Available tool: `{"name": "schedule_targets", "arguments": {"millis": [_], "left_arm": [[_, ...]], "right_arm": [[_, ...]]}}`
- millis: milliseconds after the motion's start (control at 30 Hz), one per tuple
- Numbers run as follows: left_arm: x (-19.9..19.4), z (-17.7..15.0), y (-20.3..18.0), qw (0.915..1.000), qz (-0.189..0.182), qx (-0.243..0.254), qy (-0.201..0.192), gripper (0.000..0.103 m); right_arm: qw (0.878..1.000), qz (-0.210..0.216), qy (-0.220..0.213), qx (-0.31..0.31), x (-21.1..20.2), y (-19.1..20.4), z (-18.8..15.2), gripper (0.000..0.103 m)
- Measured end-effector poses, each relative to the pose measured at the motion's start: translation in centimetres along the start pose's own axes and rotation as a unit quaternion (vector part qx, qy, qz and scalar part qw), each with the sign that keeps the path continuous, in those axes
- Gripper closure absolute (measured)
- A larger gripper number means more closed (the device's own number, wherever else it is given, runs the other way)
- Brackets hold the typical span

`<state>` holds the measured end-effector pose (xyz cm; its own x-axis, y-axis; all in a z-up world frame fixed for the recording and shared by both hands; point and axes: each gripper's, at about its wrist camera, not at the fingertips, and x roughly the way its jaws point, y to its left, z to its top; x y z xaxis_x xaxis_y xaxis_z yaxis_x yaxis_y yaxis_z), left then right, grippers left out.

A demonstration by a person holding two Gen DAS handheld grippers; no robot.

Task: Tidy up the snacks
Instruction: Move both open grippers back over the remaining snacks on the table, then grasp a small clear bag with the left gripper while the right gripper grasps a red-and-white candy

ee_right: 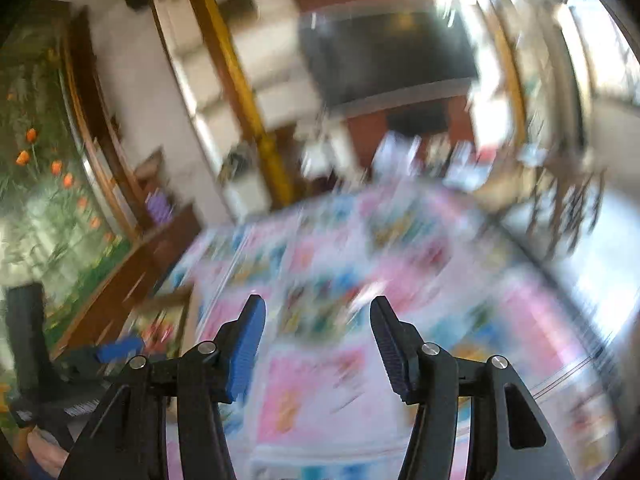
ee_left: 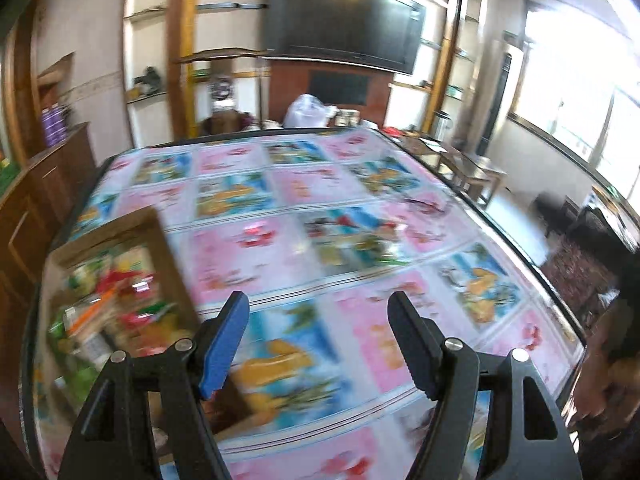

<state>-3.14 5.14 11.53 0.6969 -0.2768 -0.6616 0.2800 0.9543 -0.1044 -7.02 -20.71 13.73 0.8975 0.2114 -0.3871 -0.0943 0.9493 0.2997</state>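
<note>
A cardboard box (ee_left: 116, 300) full of colourful snack packets stands on the left side of the table (ee_left: 360, 208), which is covered in pink and blue pictures. My left gripper (ee_left: 318, 312) hangs open over the table just right of the box, with nothing between its fingers. In the heavily blurred right wrist view, my right gripper (ee_right: 317, 312) is also open and empty above the table (ee_right: 340, 380). The box (ee_right: 164, 320) shows at its lower left, with a blue pad (ee_right: 120, 349) of the left gripper in front of it.
A wooden cabinet (ee_left: 44, 216) runs along the table's left side. Behind the far edge are a white plastic bag (ee_left: 306, 112), shelves and a wall television (ee_left: 344, 24). A low side table (ee_left: 472, 168) stands to the right. Part of a person (ee_left: 608, 344) shows at the right edge.
</note>
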Motion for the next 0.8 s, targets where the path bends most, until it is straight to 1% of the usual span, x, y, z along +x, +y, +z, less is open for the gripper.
{"name": "schedule_targets", "arguments": {"millis": [67,133,167,200,267,400,467,500,533,600,633,700,733,767,800], "left_arm": [[1.9,0.6,-2.2,0.9997,-0.01,0.011,0.022,0.032],[3.6,0.8,-4.0,0.9988,-0.017,0.017,0.042,0.032],[4.7,1.1,-5.0,0.9981,-0.025,0.02,0.052,0.032],[5.7,1.3,-5.7,0.9976,-0.024,0.021,0.062,0.032],[7.8,2.0,-6.9,0.9967,-0.024,0.019,0.075,0.032],[12.2,3.3,-8.8,0.9943,0.002,0.033,0.101,0.032],[14.2,3.8,-9.1,0.9929,0.03,0.037,0.109,0.032],[15.7,4.0,-9.4,0.9914,0.032,0.037,0.121,0.032],[16.6,4.2,-9.5,0.9909,0.036,0.039,0.124,0.032],[18.3,4.5,-9.2,0.9892,0.062,0.037,0.128,0.038],[19.0,4.6,-9.1,0.9887,0.058,0.032,0.135,0.047],[20.5,4.7,-8.9,0.987,0.056,0.023,0.149,0.055],[21.1,4.6,-8.7,0.9863,0.06,0.021,0.152,0.067],[21.4,4.4,-8.7,0.986,0.059,0.021,0.154,0.073],[21.4,4.1,-8.7,0.9871,0.06,0.024,0.146,0.073]], "right_arm": [[1.0,-0.009,0.017,0.006,0.1,-1.9,-0.9,0.038],[0.999,-0.033,0.037,0.023,0.9,-4.2,-2.5,0.038],[0.997,-0.036,0.051,0.043,1.5,-5.5,-3.2,0.038],[0.996,-0.032,0.063,0.061,1.9,-6.7,-3.8,0.038],[0.993,-0.039,0.073,0.082,2.6,-8.6,-4.8,0.038],[0.991,-0.039,0.077,0.102,2.9,-10.6,-5.8,0.038],[0.99,-0.043,0.084,0.106,3.5,-11.2,-6.3,0.038],[0.988,-0.035,0.094,0.119,3.9,-11.5,-6.5,0.038],[0.987,-0.026,0.095,0.128,4.1,-12.0,-6.6,0.038],[0.986,-0.024,0.097,0.131,4.0,-12.1,-6.7,0.038],[0.986,-0.024,0.099,0.129,4.0,-12.0,-6.8,0.038],[0.987,-0.02,0.101,0.126,4.2,-11.8,-6.8,0.038],[0.987,-0.018,0.102,0.126,4.4,-11.9,-6.8,0.038],[0.987,-0.018,0.103,0.125,4.5,-11.8,-6.8,0.038],[0.986,-0.018,0.105,0.125,4.6,-11.9,-6.8,0.038]]}}
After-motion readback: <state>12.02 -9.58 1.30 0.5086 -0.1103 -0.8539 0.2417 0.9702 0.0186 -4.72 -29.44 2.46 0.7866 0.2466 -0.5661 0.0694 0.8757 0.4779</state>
